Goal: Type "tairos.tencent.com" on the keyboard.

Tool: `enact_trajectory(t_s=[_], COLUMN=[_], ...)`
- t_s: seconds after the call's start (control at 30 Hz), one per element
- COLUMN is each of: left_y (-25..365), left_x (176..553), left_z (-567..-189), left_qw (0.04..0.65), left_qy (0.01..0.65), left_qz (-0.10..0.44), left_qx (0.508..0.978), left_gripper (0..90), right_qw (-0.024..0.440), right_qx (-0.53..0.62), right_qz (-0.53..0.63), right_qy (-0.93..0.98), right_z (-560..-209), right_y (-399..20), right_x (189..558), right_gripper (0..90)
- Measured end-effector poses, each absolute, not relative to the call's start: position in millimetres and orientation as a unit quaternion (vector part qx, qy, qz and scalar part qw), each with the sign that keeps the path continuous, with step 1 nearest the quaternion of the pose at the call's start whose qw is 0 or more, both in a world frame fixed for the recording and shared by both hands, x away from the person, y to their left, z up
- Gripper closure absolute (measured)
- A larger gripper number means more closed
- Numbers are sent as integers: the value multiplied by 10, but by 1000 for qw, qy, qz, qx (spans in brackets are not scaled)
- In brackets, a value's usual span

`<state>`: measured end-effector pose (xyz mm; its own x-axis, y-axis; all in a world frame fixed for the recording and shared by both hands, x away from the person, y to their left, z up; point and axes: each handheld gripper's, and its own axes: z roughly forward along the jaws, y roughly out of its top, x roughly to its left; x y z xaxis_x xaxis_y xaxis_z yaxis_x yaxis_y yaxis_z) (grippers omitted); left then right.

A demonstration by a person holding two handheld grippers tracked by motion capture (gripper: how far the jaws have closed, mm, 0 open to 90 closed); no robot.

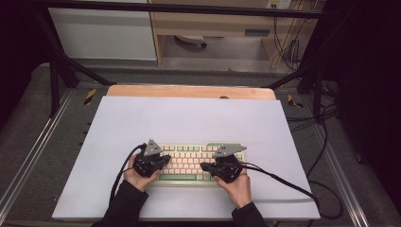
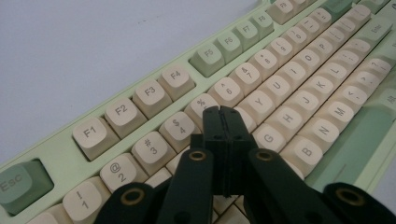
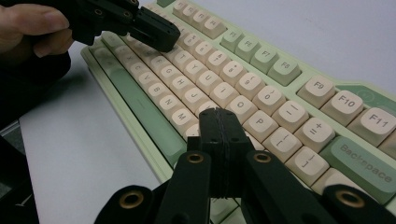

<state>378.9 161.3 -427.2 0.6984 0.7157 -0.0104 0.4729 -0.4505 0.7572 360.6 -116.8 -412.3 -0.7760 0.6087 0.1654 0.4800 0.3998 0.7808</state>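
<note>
On the white table [image 1: 189, 118], a green and cream keyboard [image 1: 191, 162] lies near the front edge. The left gripper [image 2: 223, 112] and right gripper [image 3: 217, 114] hover over its keys, jaws pressed together, holding nothing.

I see a wooden table [image 1: 189, 91] with a white sheet [image 1: 189, 123] (covering most); a keyboard [image 1: 191, 161] lies on it.

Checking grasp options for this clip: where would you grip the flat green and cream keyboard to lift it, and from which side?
The green and cream keyboard lies flat on the white sheet, wide and low. Probably best taken at its short ends, from left and right, jaws pinching the thin green frame edge. The left gripper and right gripper are shut over the keys and would need opening first.
</note>
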Motion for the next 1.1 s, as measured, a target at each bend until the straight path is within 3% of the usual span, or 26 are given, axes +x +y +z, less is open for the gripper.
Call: enact_trajectory(t_s=[1.1], left_y=[1824], left_x=[3600], left_z=[-4165], left_qw=[404], left_qy=[344], left_qz=[149], left_qx=[834], left_gripper=[900], right_qw=[74], right_qx=[328], right_qz=[449], right_qy=[828], right_z=[-4092], right_y=[-1201], right_x=[3600], right_gripper=[900])
